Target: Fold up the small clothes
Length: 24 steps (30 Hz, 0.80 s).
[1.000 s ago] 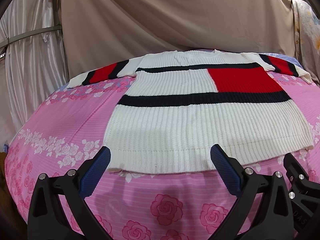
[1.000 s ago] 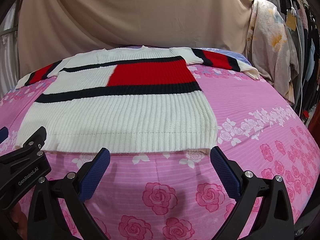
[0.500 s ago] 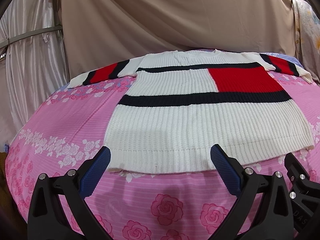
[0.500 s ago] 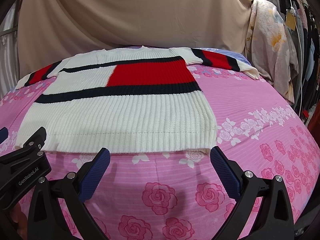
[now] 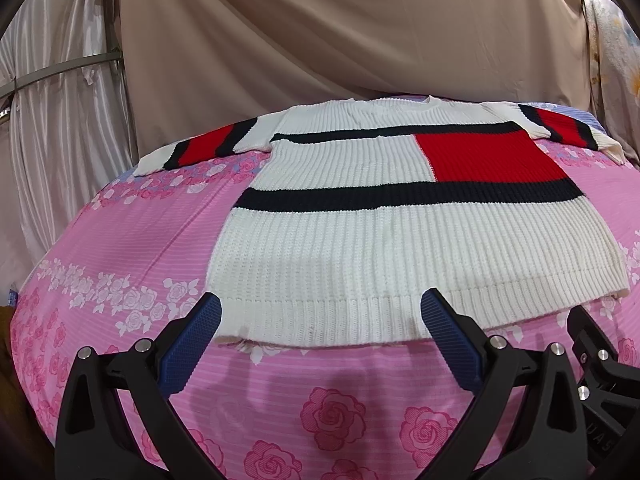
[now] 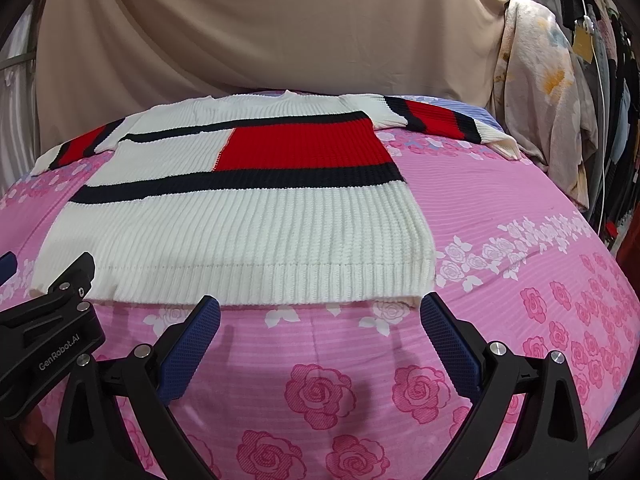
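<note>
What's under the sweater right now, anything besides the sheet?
The sweater lies flat on the pink rose-print sheet, which shows on all visible sides. What the knit itself covers cannot be seen.

A ribbed knit sweater [image 5: 400, 240] lies spread flat and face up on the bed, unfolded, hem nearest, neckline farthest. It is mostly white, with two dark navy horizontal bands, a red block between them on one side, and both sleeves stretched outward, striped red and navy with white cuffs.
</note>
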{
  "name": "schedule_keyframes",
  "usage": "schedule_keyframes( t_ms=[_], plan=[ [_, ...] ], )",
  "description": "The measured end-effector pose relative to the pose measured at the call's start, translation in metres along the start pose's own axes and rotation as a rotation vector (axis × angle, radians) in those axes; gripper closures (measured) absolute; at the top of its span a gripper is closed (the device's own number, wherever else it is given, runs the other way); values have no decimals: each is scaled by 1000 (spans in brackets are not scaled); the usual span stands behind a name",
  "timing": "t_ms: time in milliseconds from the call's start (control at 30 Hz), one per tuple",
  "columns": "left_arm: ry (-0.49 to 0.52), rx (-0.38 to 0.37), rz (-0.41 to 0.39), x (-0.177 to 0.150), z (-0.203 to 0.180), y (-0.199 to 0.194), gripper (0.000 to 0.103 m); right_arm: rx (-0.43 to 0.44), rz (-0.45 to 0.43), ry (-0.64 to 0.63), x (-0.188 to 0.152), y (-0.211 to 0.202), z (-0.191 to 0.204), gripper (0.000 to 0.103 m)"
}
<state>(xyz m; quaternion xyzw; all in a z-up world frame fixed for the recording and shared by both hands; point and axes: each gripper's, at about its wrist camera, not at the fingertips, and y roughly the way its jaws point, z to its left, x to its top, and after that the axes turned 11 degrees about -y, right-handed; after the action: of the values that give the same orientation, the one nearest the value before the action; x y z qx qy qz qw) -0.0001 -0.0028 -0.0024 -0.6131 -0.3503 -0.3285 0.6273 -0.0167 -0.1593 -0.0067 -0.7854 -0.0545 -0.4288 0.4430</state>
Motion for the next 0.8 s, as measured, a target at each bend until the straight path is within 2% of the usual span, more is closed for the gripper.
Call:
schedule_keyframes(
  t_ms=[200,267,333,400,500,567,633,700,800],
  plan=[
    [0,1,1,0,0,0,5,2,0,1,0,0,0,5],
    [-5,-5,4,1,1,-1,5,25,-6,9,1,-1,-3,5],
    [-17,-27,15,6,5,-2,5,49,-20,2,7,-3,-13,5],
    [-27,-65,30,19,10,-3,5,26,-39,0,18,-4,-28,5],
    [-43,-118,23,45,16,-3,5,16,-73,48,46,1,-76,5],
    [-49,-125,-2,64,19,-1,5,-8,-78,85,68,14,-118,5],
    [-24,-141,-22,81,17,5,5,-10,-78,116,87,33,-156,5],
    [-4,-118,-51,97,11,14,5,-9,-62,165,107,60,-198,5],
    [4,-123,-62,117,3,36,5,11,-32,252,131,106,-255,5]
  ],
)
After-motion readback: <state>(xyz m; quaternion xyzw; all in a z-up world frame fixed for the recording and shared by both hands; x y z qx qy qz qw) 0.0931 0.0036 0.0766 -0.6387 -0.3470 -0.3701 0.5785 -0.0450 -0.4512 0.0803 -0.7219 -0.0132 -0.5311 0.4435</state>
